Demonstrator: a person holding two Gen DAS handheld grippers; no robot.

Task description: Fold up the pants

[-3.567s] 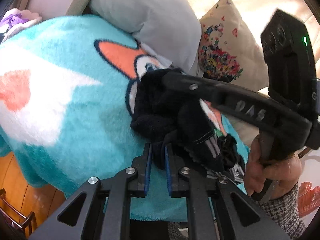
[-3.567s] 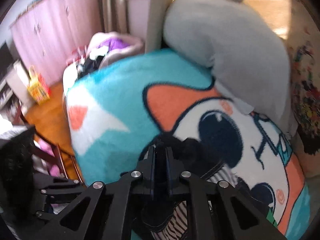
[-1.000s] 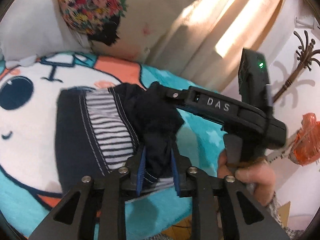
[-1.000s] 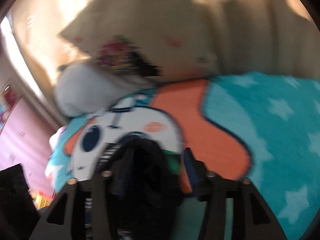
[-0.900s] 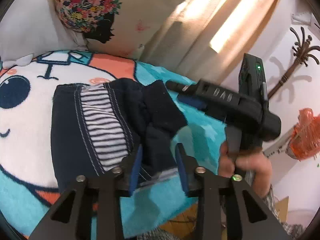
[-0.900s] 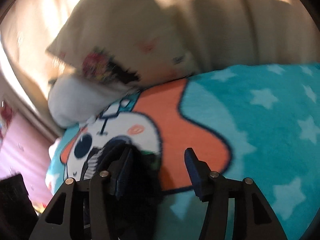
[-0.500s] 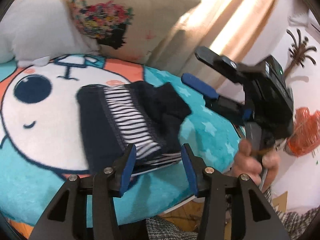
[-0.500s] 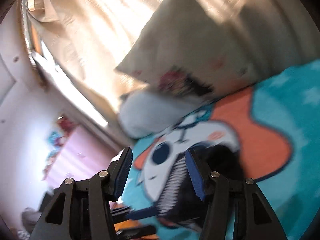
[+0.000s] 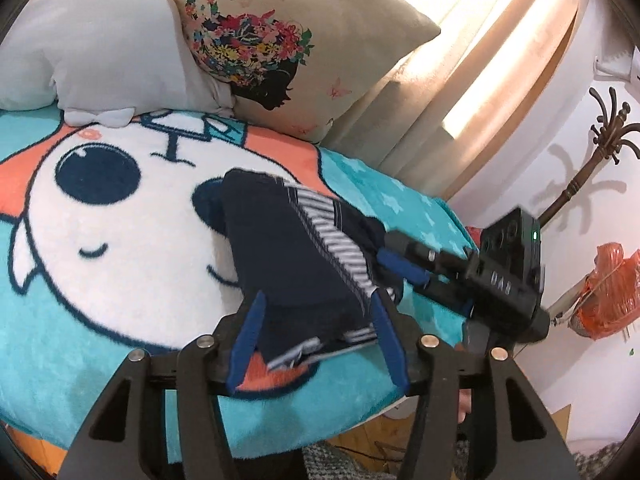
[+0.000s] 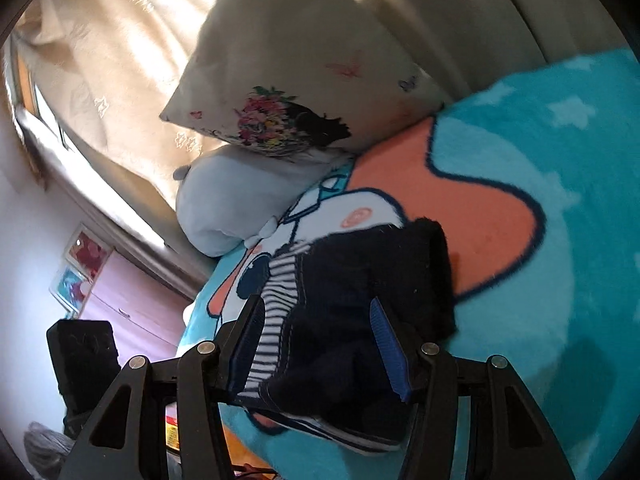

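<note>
Both the left gripper point(image 9: 316, 332) and right gripper point(image 10: 320, 344) have jaws apart, so the folded navy striped pants point(image 9: 296, 248) lie free on the cartoon blanket point(image 9: 100, 240)

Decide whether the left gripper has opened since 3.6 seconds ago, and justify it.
Yes. The left gripper, then pinched on the pants, now stands wide open, fingers apart either side of the folded bundle lying on the blanket.
</note>
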